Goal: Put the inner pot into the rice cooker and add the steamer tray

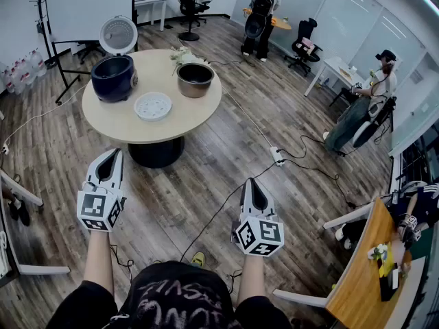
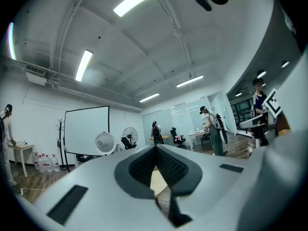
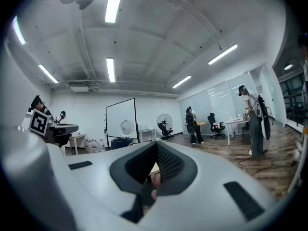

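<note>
A: Holding left gripper level at near left, jaws pressed together, nothing between.
B: Same with right gripper at near right: level, jaws together, empty, pointing far.

No legible text, labels or numbers

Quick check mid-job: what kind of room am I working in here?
Probably an open-plan office: a whiteboard on a stand, swivel office chairs and glass partition walls around the round table with the rice cooker.
</note>
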Available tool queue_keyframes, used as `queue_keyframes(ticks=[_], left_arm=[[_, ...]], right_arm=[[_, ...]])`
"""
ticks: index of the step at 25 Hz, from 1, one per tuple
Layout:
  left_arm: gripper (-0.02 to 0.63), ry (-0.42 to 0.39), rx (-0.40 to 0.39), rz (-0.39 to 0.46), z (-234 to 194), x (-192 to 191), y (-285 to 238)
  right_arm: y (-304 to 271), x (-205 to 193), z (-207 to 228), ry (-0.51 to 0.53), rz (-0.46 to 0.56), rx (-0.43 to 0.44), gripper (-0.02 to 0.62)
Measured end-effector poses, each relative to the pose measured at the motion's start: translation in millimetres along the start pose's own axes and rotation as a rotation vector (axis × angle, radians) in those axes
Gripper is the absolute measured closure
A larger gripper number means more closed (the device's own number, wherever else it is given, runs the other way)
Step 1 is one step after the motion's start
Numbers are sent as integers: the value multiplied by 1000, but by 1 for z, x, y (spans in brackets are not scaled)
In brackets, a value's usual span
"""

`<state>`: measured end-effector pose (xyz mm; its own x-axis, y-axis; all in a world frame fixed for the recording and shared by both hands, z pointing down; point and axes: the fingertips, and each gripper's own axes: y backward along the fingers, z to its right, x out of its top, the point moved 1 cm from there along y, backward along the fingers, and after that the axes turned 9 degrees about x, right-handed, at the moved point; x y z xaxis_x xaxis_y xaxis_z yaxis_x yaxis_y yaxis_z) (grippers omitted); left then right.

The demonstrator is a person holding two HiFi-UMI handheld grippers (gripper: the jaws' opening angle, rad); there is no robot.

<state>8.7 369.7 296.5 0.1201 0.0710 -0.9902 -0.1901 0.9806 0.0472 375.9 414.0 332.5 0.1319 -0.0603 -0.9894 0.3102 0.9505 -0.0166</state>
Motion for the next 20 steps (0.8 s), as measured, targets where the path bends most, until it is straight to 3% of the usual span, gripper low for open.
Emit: queue_keyframes(ticks=[20], left_arm=[[598,-2,23,-7,-10,-4,-7]], right_arm=[[-14,-1,-11,-5,21,23,591]])
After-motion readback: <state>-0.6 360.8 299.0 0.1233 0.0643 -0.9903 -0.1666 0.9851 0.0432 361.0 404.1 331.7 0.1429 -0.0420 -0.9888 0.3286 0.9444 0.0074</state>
